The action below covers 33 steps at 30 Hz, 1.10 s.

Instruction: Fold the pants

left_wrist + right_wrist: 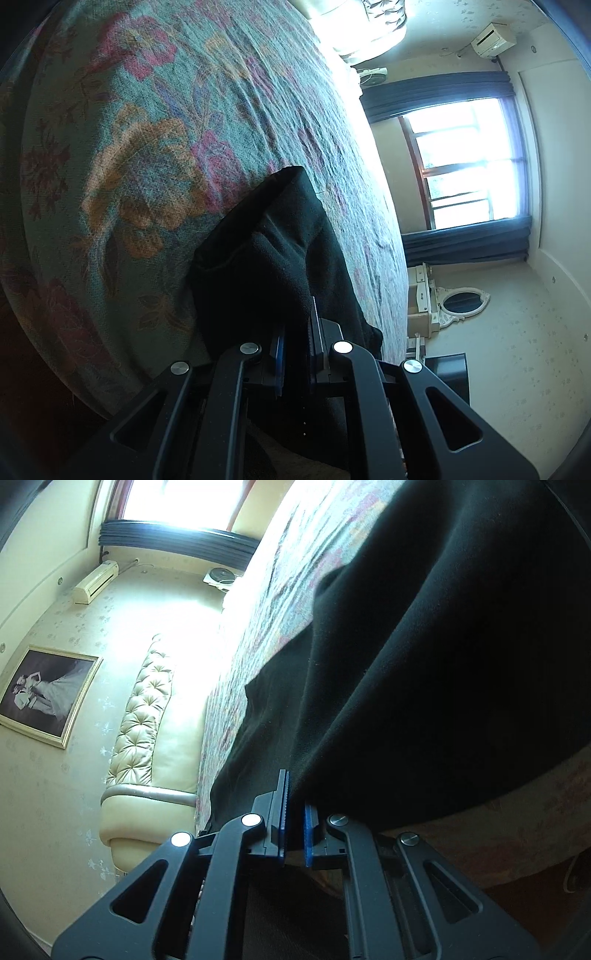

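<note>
There was one pair of black pants point(266, 254) and one floral bedspread point(147, 110) on one bed. Two grippers showed, one per view, each with two fingers point(283, 805). The room held one window point(469, 162), one air conditioner point(493, 38), one oval mirror point(463, 301), one framed picture point(44, 694) and one tufted headboard point(144, 712).
</note>
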Tool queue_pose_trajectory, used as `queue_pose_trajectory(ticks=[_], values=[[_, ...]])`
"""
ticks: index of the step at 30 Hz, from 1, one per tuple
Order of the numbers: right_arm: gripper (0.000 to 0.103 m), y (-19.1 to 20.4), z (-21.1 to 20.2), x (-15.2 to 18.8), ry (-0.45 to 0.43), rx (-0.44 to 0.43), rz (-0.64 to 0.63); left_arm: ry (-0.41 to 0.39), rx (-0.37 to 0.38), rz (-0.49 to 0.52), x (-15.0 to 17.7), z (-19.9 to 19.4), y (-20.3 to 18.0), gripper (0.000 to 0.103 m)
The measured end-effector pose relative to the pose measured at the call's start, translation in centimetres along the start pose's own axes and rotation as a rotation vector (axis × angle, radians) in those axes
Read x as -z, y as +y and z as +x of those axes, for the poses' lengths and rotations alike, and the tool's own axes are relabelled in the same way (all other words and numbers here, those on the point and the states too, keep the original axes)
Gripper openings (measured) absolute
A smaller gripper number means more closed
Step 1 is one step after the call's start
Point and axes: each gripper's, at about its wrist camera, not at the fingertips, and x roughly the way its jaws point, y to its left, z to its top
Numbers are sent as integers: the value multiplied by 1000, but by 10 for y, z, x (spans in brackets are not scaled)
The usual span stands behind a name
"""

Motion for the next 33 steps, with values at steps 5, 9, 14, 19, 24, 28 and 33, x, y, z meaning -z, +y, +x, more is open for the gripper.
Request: queue_pose_trajectory(ticks=[5,9,14,19,24,28,33], values=[[6,-24,8,8,32,44,34,14,-35,-32,4,4,20,10],[17,-26,3,6,46,25,43,21,-38,-19,5,5,21,12],[56,-17,-46,-9,-43,43,2,-48,-130,234,16,-17,-15,26],[67,-29,-159,-75,-270,221,-9,-150,-153,584,43,-37,-84,72],[73,-82,-257,-168,-337,528,-3,-75,-82,739,74,-4,-140,80],[73,-133,-282,-214,-305,620,3,57,-6,768,109,49,-168,80],[85,-153,-282,-224,-263,521,-85,247,45,751,166,116,-191,80]])
